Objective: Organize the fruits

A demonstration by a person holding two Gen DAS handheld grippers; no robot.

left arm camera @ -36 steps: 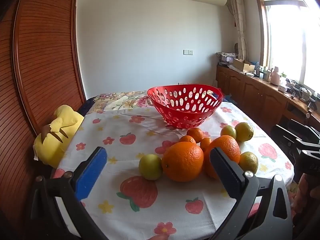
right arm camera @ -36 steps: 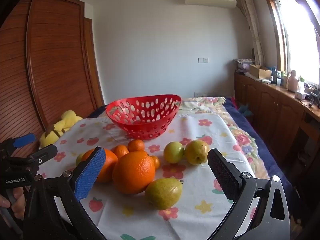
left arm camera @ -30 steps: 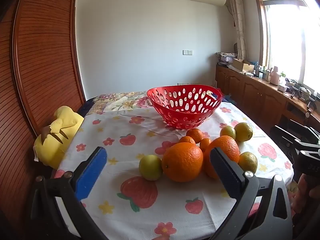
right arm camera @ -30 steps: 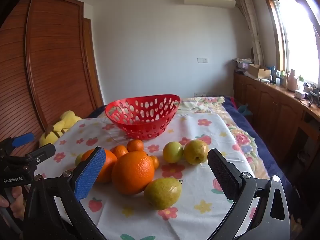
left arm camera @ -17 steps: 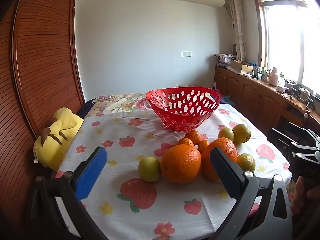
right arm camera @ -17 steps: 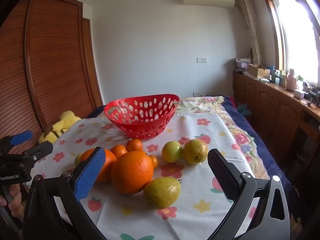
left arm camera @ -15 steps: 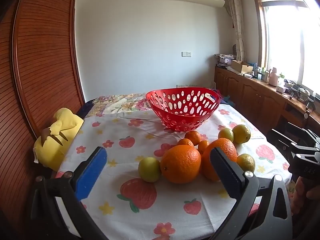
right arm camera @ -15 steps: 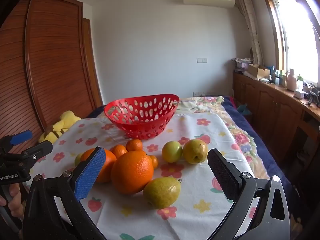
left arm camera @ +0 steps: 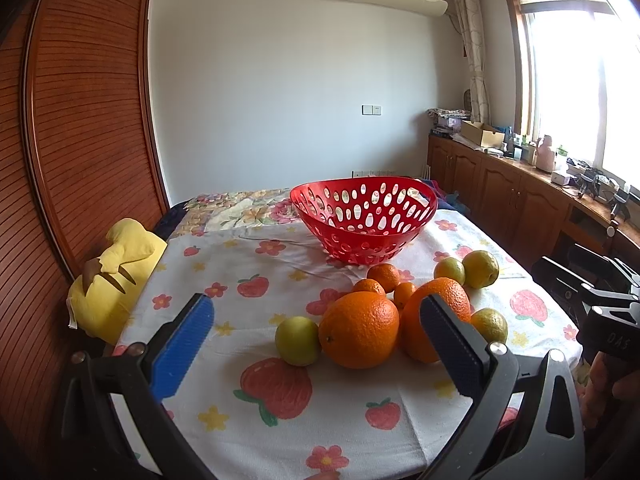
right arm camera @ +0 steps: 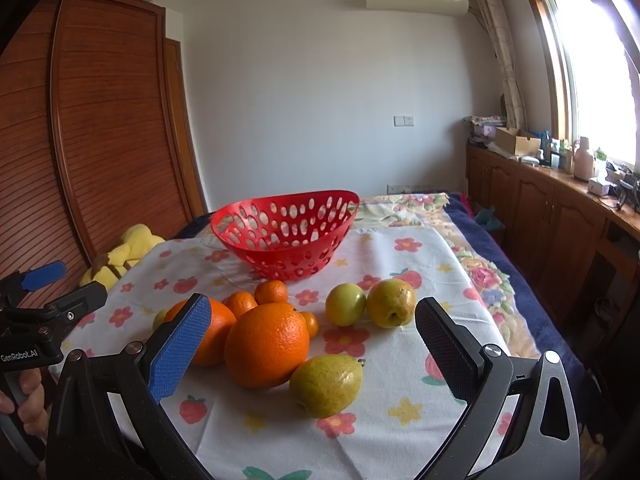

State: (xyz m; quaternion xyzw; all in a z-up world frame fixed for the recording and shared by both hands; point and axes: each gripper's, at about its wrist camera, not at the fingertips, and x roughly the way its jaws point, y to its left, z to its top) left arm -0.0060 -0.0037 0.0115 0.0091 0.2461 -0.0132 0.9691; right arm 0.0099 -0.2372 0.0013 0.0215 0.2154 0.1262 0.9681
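A red perforated basket (left arm camera: 364,216) stands empty at the back of the table; it also shows in the right wrist view (right arm camera: 286,232). In front of it lie two large oranges (left arm camera: 359,334) (right arm camera: 266,344), several small tangerines (left arm camera: 384,277) and several yellow-green fruits (left arm camera: 298,340) (right arm camera: 326,385). My left gripper (left arm camera: 316,344) is open and empty, above the near table edge, facing the fruit. My right gripper (right arm camera: 312,344) is open and empty, with a large orange and a yellow-green fruit ahead of its fingers.
A floral tablecloth (left arm camera: 256,412) covers the table. A yellow plush toy (left arm camera: 114,270) sits off the left edge by the wooden louvred doors (left arm camera: 80,160). Wooden cabinets (right arm camera: 560,216) with clutter run along the right under the window.
Both grippers stay open. The left view has drifted slightly, so the fruit and basket sit a little further left and lower. The right view has barely shifted.
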